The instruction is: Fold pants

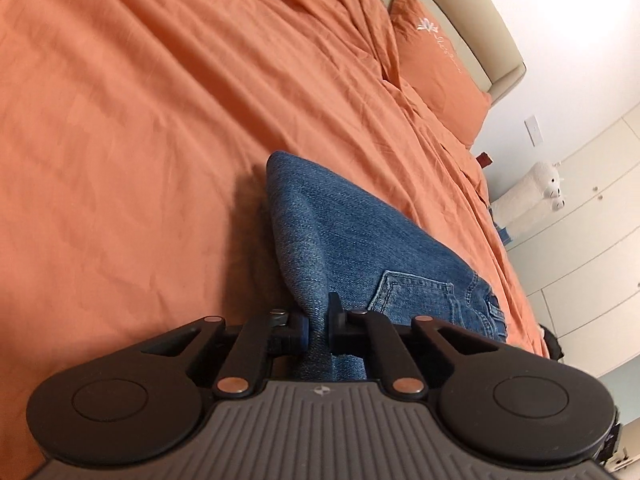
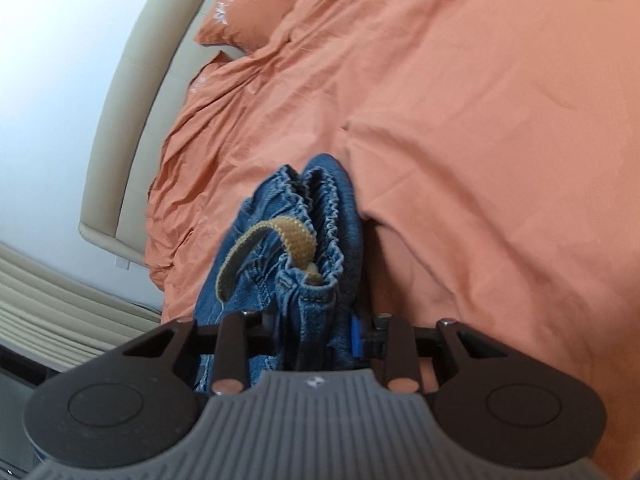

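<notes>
While the blue jeans [image 1: 340, 240] drape centre frame over the orange bedspread [image 1: 140, 120], your left gripper [image 1: 319, 322] pinches a denim fold, and your right gripper [image 2: 320, 332] clamps the bunched elastic waistband [image 2: 320, 200].

Rumpled orange bedspread [image 1: 140, 100], matching pillow [image 1: 436, 68], beige padded headboard [image 2: 132, 120], white wall [image 1: 560, 20], pale cupboard doors [image 1: 592, 248], soft daylight
</notes>
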Available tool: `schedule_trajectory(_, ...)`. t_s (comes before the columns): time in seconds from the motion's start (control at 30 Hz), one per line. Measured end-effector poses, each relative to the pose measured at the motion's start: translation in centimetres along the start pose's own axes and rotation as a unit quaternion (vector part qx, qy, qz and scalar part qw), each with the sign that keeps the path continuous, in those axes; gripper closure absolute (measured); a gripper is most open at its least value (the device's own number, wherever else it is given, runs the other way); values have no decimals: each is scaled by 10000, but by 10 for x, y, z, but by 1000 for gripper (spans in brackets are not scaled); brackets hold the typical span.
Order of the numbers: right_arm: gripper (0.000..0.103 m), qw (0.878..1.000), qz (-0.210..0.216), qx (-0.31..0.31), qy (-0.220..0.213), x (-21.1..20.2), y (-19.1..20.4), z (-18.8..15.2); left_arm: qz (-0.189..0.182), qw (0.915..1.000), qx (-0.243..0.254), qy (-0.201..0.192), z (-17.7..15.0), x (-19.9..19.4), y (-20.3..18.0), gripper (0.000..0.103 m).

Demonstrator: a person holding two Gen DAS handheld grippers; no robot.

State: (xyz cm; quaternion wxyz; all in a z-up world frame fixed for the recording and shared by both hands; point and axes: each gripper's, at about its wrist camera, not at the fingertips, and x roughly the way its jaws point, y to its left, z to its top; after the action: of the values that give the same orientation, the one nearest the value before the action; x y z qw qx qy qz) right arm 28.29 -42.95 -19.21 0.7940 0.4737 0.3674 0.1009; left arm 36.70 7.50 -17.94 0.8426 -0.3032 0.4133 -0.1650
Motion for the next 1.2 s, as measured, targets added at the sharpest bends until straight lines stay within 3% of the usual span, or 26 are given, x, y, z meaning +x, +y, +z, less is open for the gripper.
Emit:
schedule_trajectory(0.37,78,9988,373,-301,-95,-30,30,-13,238,9986,469,-22,3,-46,-37,96)
schedule_trajectory(0.63,78,9962,559,-654,162,-39,79,-43,462,9954,821,-173,9,-114,-52,96)
schedule_trajectory(0.97,78,9871,947,-1211,454,-49,159,-103,581,9929,833,-612,12,-219,-30,96)
schedule_trajectory(1.2,78,9784,1127,-1575,725,-27,215,-145,845,9893,856,-827,27,-275,1,96)
